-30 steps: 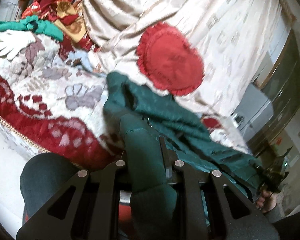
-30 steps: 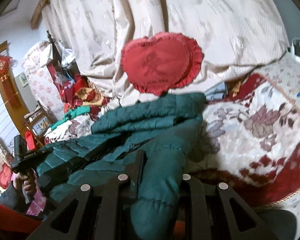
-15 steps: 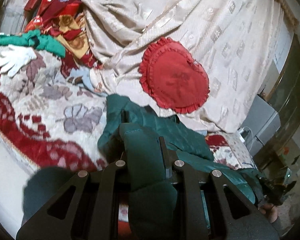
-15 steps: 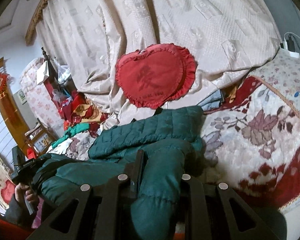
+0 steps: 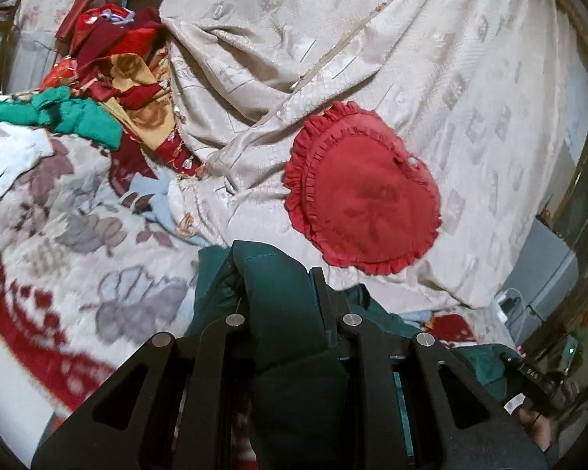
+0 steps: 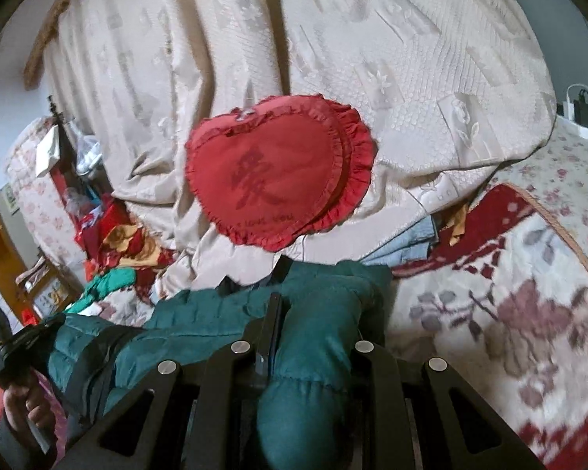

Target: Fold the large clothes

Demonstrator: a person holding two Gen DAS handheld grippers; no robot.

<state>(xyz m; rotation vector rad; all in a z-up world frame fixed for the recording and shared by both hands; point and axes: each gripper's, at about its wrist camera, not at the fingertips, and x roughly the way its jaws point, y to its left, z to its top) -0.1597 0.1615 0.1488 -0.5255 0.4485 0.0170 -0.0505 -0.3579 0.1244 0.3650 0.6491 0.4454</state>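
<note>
A dark green quilted jacket [image 5: 282, 344] lies over the near edge of a floral bed cover [image 5: 78, 235]. My left gripper [image 5: 282, 290] is shut on a thick bunch of it; the fabric bulges over the fingers and hides the left one. In the right wrist view my right gripper [image 6: 313, 313] is likewise shut on a padded fold of the jacket [image 6: 200, 325], which stretches away to the left. There the left gripper [image 6: 8, 344] shows in a hand [image 6: 27, 411]. The right gripper [image 5: 537, 384] appears at the lower right of the left wrist view.
A red heart-shaped cushion [image 6: 274, 180] leans on a draped beige bedspread [image 6: 372, 58] just beyond the jacket. Red, yellow and green clothes [image 5: 109, 78] and white gloves [image 5: 11, 152] lie far left. A charger and cables [image 6: 576, 113] sit at the right.
Both grippers have carried the jacket forward over the bed toward the heart cushion, which now looms closer. Less of the jacket lies spread ahead of them. Both grips have held.
</note>
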